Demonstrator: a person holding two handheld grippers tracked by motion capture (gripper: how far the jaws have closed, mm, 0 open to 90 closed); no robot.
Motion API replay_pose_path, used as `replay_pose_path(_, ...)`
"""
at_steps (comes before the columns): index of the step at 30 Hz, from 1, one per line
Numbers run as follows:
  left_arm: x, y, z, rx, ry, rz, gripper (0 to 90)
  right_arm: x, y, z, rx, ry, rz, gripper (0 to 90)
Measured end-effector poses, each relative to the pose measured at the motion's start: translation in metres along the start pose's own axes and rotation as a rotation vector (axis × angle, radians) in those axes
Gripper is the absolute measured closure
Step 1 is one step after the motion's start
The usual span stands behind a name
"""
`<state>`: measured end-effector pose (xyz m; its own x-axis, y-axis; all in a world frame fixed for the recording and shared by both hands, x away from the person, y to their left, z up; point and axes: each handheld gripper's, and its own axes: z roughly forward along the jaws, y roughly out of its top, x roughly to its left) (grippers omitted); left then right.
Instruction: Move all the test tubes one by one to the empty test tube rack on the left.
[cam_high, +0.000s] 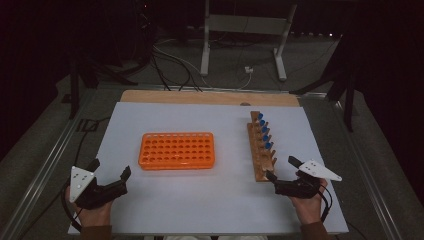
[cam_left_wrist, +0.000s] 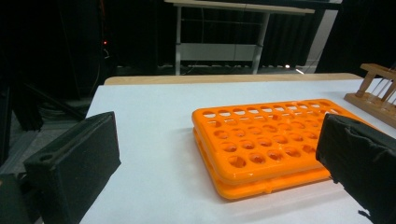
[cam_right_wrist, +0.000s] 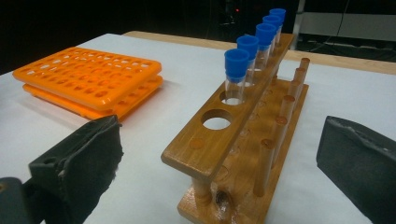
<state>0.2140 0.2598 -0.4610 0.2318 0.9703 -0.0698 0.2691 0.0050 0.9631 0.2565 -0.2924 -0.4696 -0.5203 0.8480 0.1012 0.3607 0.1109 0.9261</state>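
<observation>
A white counter (cam_high: 210, 200) carries two racks. The orange rack (cam_high: 177, 150) lies flat near the middle, somewhat toward the left edge, its long axis running left to right across the counter. The wooden rack (cam_high: 262, 146) stands toward the right edge with its long axis running from the near edge toward the far edge, well apart from the orange one.

From the high view the wooden rack's tubes are little more than blue dots. The right gripper view looks along the rack from its near end and shows them plainly: blue-capped tubes (cam_right_wrist: 236, 77) standing upright in a row in the farther holes, the nearest large hole open, and a line of upright wooden pegs (cam_right_wrist: 281, 128) along the rack's other side. That view also shows the orange rack (cam_right_wrist: 88, 79) off to its left.

The left gripper view shows the orange rack (cam_left_wrist: 271, 144) as two orange layers stacked, its grid of round holes unfilled, with one end of the wooden rack (cam_left_wrist: 373, 98) at the right edge of the frame.

The left gripper (cam_high: 110, 172) sits at the near left corner of the counter, its jaws spread wide with nothing between them. The right gripper (cam_high: 282, 169) sits at the near right corner, just beside the wooden rack's near end, jaws likewise spread and holding nothing.
</observation>
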Motion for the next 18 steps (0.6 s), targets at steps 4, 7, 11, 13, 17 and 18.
replay_pose_path(4,0.0,0.0,-0.001,-0.002,0.008,0.006,0.7,-0.001,0.0,-0.001,0.007,0.0,0.01,0.4)
replay_pose_path(7,0.0,0.0,-0.002,-0.001,0.014,0.007,0.7,-0.001,0.002,-0.003,0.003,0.002,0.018,0.4)
replay_pose_path(11,-0.001,-0.001,-0.003,0.001,0.027,0.014,0.7,0.0,0.01,-0.007,-0.002,0.003,0.015,0.4)
replay_pose_path(13,-0.001,-0.001,-0.003,0.003,0.034,0.023,0.7,0.0,0.015,-0.01,-0.004,0.002,0.006,0.4)
replay_pose_path(17,-0.003,-0.001,-0.003,0.003,0.039,0.019,0.7,-0.002,0.026,-0.013,0.007,-0.002,-0.007,0.5)
replay_pose_path(18,-0.003,-0.002,-0.003,0.007,0.04,0.022,0.7,-0.002,0.028,-0.013,0.01,-0.001,-0.006,2.2)
